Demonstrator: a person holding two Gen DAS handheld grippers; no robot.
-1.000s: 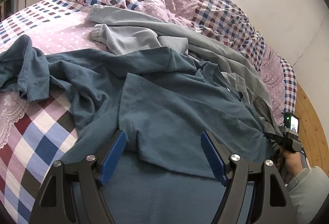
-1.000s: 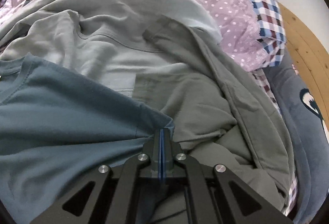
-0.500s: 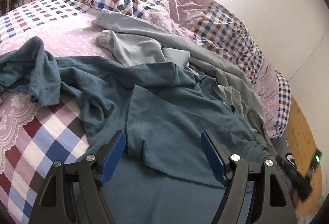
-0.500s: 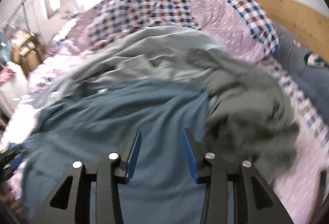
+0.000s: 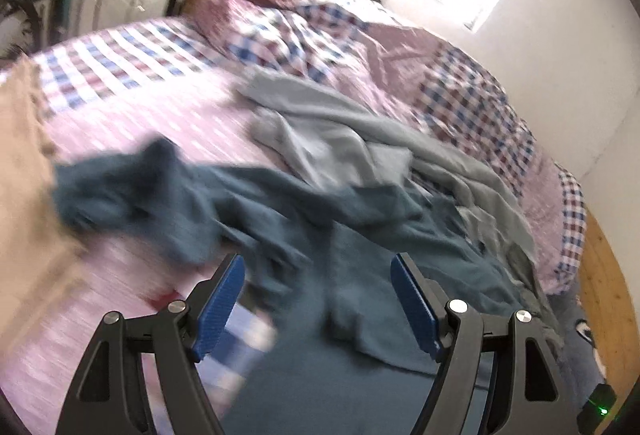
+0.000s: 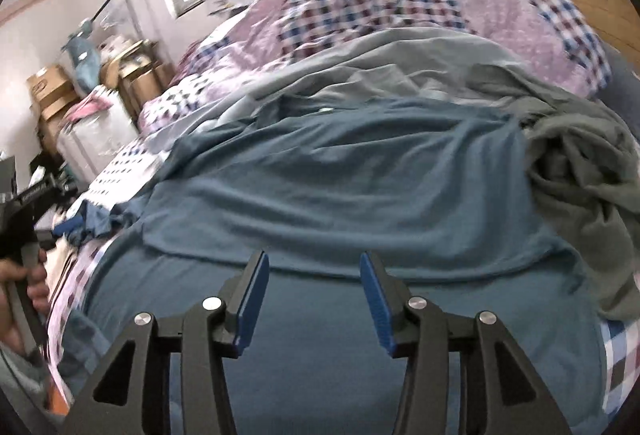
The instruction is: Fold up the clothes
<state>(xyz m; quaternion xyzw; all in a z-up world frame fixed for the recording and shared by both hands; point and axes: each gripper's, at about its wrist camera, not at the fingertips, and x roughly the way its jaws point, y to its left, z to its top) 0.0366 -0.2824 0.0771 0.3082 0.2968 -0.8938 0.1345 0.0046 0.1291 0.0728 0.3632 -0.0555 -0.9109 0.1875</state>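
Both grippers are seen spread open with nothing held: left gripper [image 5: 318, 299] at the bottom of its frame, right gripper [image 6: 314, 295] likewise. Right beneath and just ahead of both, the teal shirt [image 6: 340, 171] is spread on the bed [image 5: 132, 107], with a layer doubled across its middle and one sleeve [image 5: 120, 187] flung toward the left. Looks like mid-fold, probably; a fresh edge or that sleeve would need to be pinched next. Further back, a light grey garment [image 5: 328, 139] is rumpled, and a darker grey one [image 6: 580, 171] is bunched at right.
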